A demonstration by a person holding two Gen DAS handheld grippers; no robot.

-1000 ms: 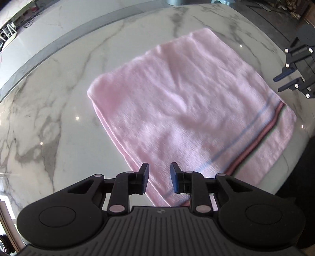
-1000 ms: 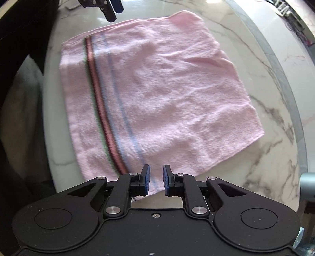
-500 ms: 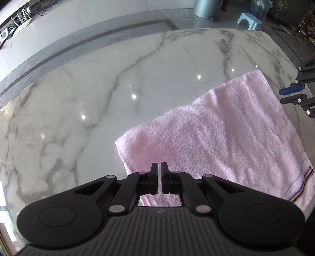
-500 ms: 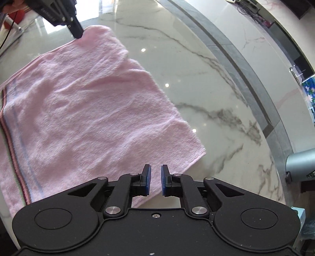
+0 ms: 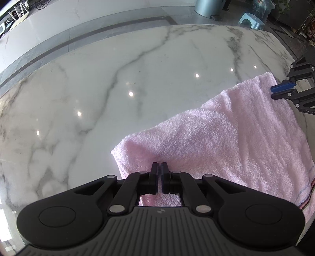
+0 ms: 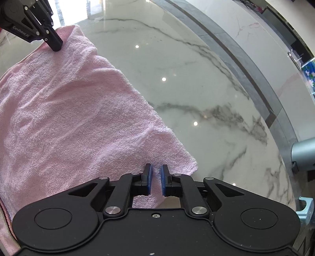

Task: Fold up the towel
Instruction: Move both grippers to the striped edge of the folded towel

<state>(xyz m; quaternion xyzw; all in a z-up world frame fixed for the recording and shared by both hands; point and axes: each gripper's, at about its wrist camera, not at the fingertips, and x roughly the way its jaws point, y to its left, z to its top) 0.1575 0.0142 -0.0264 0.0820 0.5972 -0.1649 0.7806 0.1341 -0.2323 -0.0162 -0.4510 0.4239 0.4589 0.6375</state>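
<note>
A pink towel (image 5: 226, 137) lies on the white marble table (image 5: 118, 88), its striped end (image 5: 304, 202) toward the lower right. My left gripper (image 5: 159, 166) is shut on the towel's plain corner, jaws almost touching with cloth under them. In the right wrist view that gripper (image 6: 57, 46) shows at the top left, its tip on the towel (image 6: 69, 118). My right gripper (image 6: 156, 169) is shut on the other plain corner, a ridge of cloth pinched in the narrow gap. In the left wrist view the right gripper (image 5: 275, 91) sits at the towel's far corner.
Bare marble table (image 6: 196, 88) stretches beyond the towel to its curved edge. On the floor past it stand a grey cylindrical bin (image 5: 208, 7) and a pale blue stool (image 5: 253, 19). The same bin (image 6: 304, 155) appears at the right in the right wrist view.
Both grippers have moved from the striped end across the towel to its plain corners. The left jaws have closed from a clear gap, and the right jaws have narrowed onto the cloth.
</note>
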